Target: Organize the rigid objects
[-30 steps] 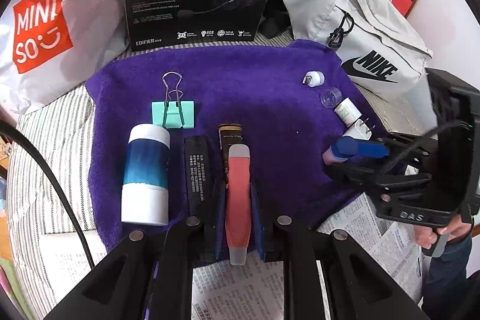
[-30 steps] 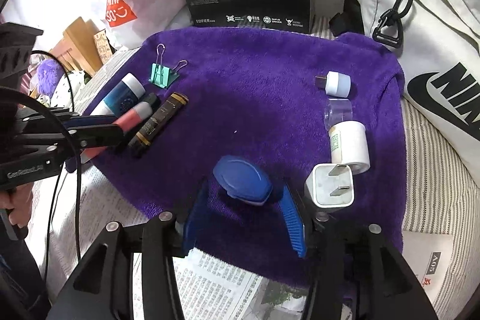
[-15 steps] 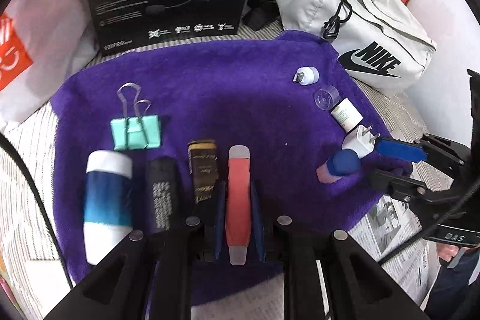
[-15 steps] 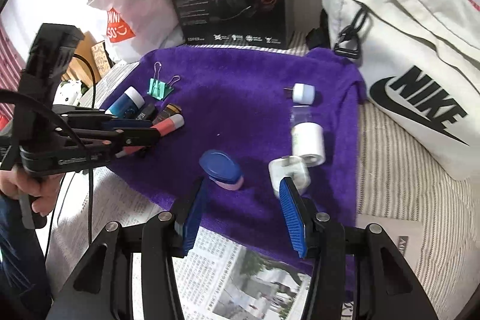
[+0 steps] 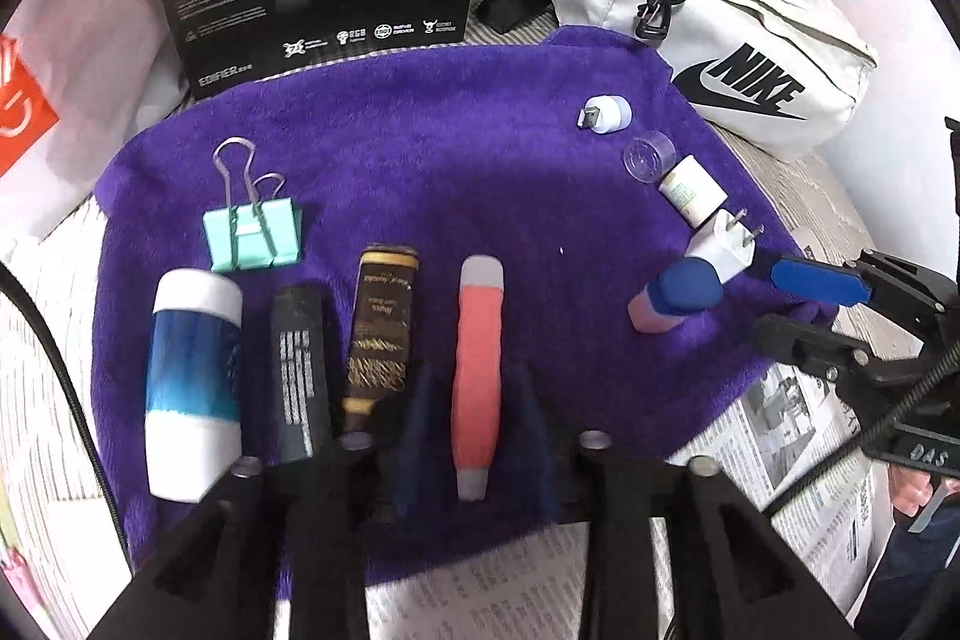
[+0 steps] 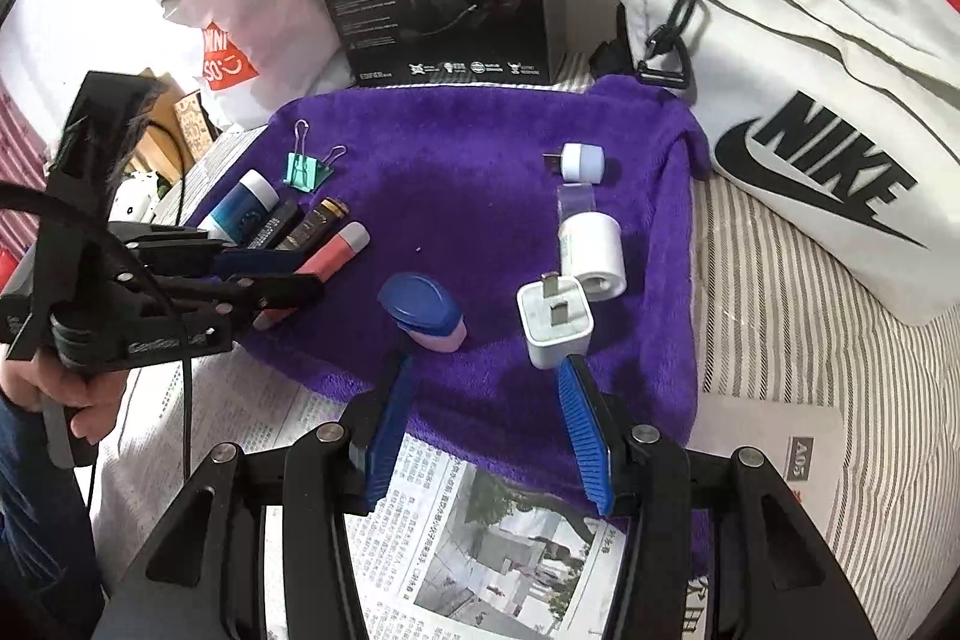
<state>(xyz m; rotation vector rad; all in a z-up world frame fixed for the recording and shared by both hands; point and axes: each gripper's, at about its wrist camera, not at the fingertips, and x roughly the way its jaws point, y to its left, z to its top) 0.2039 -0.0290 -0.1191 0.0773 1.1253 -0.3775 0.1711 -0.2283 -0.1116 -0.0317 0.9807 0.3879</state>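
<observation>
Clearly the light, stiff, slick pink tube (image 5: 478, 376) lies on the purple towel (image 5: 432, 142), left gripper (image 5: 474, 436) just opened off it, right gripper (image 6: 486, 436) wide, empty; regrip mid-barrel.

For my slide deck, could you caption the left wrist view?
Left gripper, jaws just opened, straddles a coral tube lined up beside three other containers on a purple towel.

**Small items laid out on the purple towel**

On the left, a blue-and-white bottle (image 5: 192, 388), black tube (image 5: 299, 376), brown-gold tube (image 5: 379, 328) and pink tube (image 5: 478, 376) lie side by side, a mint binder clip (image 5: 252, 235) behind them. On the right lie a blue-capped pink container (image 6: 423, 311), white plug (image 6: 555, 322), white roll (image 6: 591, 250), clear cap (image 5: 647, 156) and small USB light (image 6: 579, 160).
</observation>
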